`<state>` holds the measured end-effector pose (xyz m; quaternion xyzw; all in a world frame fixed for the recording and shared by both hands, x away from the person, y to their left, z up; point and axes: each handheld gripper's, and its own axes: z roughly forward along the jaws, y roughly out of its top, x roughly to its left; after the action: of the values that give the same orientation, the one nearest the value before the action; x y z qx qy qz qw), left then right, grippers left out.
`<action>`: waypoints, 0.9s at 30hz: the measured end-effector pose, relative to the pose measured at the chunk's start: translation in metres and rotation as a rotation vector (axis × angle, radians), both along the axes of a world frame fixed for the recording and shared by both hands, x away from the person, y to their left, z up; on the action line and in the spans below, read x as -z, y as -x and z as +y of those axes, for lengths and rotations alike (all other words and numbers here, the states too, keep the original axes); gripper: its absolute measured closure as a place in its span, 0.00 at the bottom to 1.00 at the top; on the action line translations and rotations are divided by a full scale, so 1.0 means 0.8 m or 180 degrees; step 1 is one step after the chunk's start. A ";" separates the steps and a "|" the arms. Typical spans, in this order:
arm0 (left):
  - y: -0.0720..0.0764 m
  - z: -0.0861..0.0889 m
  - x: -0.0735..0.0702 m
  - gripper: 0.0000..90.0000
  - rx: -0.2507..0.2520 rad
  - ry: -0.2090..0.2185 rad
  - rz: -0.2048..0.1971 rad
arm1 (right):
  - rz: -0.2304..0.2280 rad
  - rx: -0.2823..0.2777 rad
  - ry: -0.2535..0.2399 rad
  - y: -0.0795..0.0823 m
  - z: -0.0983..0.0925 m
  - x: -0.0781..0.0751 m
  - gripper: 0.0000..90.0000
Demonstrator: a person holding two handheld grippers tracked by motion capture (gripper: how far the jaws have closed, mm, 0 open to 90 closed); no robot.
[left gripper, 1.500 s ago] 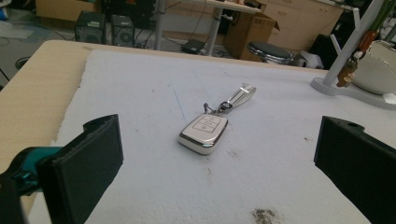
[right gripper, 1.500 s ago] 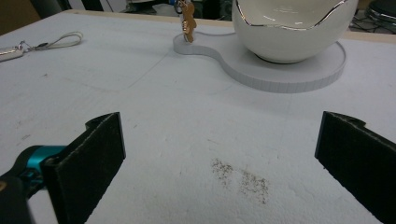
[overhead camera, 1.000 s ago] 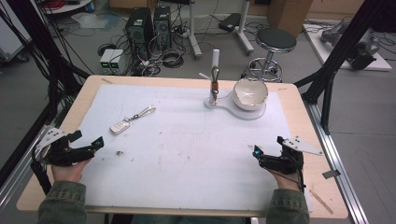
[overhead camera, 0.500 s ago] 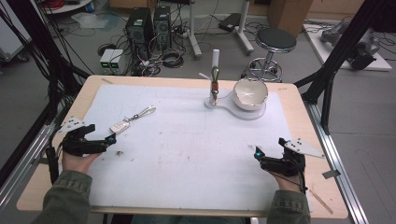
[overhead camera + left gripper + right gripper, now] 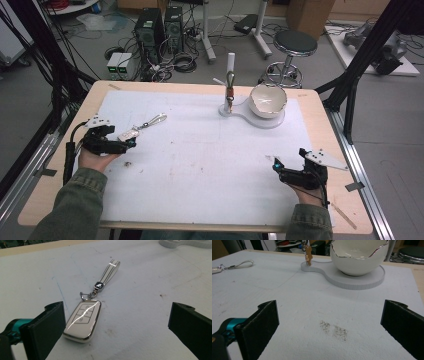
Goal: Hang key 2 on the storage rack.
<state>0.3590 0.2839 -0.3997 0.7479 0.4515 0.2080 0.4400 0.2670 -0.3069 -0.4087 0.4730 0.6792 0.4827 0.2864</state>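
one key fob (image 5: 83, 320) (flat) between left tool (image 5: 117, 332) jaws.

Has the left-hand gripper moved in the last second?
Yes. The left gripper has moved forward from the table's near-left edge up to the car key.

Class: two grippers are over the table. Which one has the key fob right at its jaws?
The left gripper. Its open jaws flank the white key fob, which lies beside one jaw. The right gripper, also open, faces bare mat, far from the bowl.
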 end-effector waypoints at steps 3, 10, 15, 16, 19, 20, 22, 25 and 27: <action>-0.007 -0.008 -0.005 0.02 0.0063 -0.0084 -0.0005 | 0.0007 0.0001 -0.0016 0.000 0.001 0.000 0.01; -0.027 -0.021 -0.010 0.02 0.0180 -0.0227 0.0081 | 0.0002 -0.0014 -0.0004 0.000 0.001 0.000 0.01; -0.042 -0.025 -0.009 0.02 0.0215 -0.0281 0.0147 | 0.0021 -0.0015 -0.0028 0.000 0.001 0.001 0.01; -0.045 -0.026 -0.009 0.02 0.0226 -0.0297 0.0165 | 0.0016 -0.0017 -0.0017 0.000 0.001 0.001 0.01; -0.054 -0.031 -0.010 0.02 0.0300 -0.0306 0.0195 | 0.0004 -0.0027 -0.0009 -0.001 0.001 0.001 0.01; -0.056 -0.033 -0.009 0.02 0.0312 -0.0305 0.0188 | 0.0014 -0.0031 -0.0027 -0.001 0.001 0.001 0.01; -0.061 -0.038 -0.008 0.02 0.0372 -0.0350 0.0216 | 0.0015 -0.0031 -0.0021 -0.001 0.001 0.001 0.01; -0.070 -0.045 -0.008 0.02 0.0424 -0.0382 0.0246 | 0.0019 -0.0037 -0.0027 -0.001 0.001 0.001 0.01; -0.074 -0.048 -0.010 0.02 0.0446 -0.0402 0.0256 | 0.0026 -0.0042 -0.0028 -0.001 0.001 0.001 0.01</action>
<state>0.4184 0.2457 -0.3921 0.8117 0.4013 0.1745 0.3869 0.2677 -0.3059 -0.4092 0.4718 0.6813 0.4856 0.2783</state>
